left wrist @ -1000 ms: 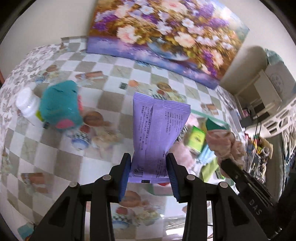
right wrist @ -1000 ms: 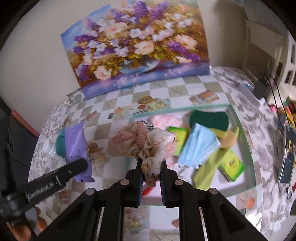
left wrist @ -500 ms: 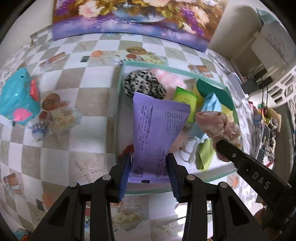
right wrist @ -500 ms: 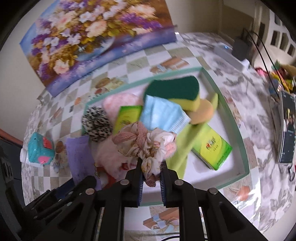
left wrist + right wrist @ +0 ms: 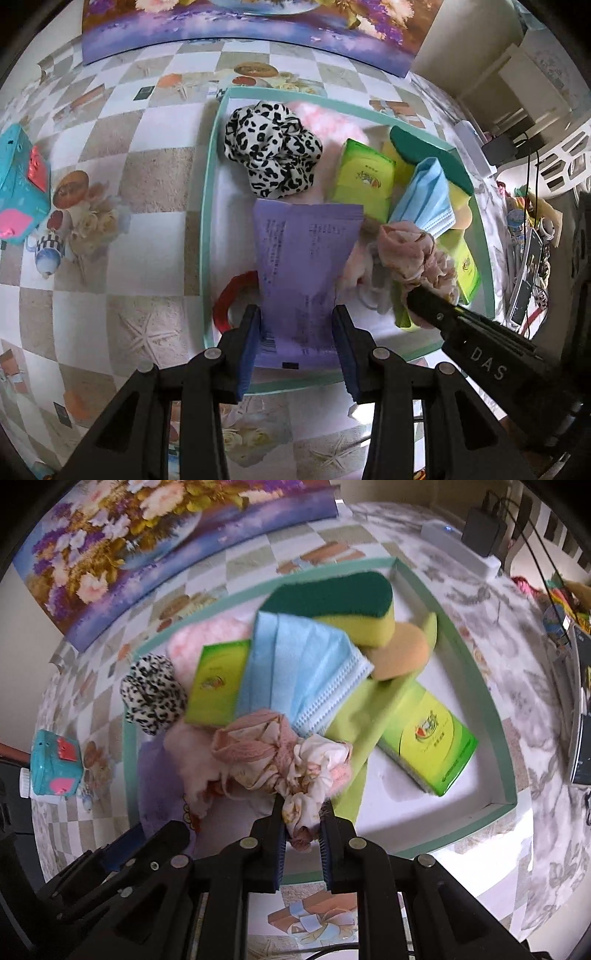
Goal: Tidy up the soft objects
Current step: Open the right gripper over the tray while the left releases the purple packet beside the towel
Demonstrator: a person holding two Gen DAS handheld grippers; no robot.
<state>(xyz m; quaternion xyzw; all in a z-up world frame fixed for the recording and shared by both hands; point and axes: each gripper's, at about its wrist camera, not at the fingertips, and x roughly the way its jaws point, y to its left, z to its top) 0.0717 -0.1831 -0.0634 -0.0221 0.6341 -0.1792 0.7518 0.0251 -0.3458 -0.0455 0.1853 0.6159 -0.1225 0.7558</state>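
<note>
Far to my left, a turquoise plastic toy box with pink and red patches sits on the checkered, picture-printed desk, well apart from the shallow white tray with a mint-green rim.

My left tool is clamped on the near end of a flat purple plastic packet printed with small text, its blue pads pressing the packet's two long edges. The packet hangs over the tray's near left part, above a red ring that lies on the tray floor. Just beyond the packet's far edge lies a black-and-white leopard-print fabric scrunchie, with a fluffy pink puff behind it in the far corner.

Further right, a small lime-green tissue pack lies beside the scrunchie. A pleated light blue face mask overlaps it and leans on a yellow sponge with a dark green scouring top. A round orange sponge pad sits by the mask's right corner. A lime-green cloth runs under the mask toward the near rim, and a second, longer lime-green tissue pack lies on the tray's right side.

My right tool is closed tight on a bunched pink and cream floral fabric scrunchie, held over the tray's middle, just right of the purple packet.
</note>
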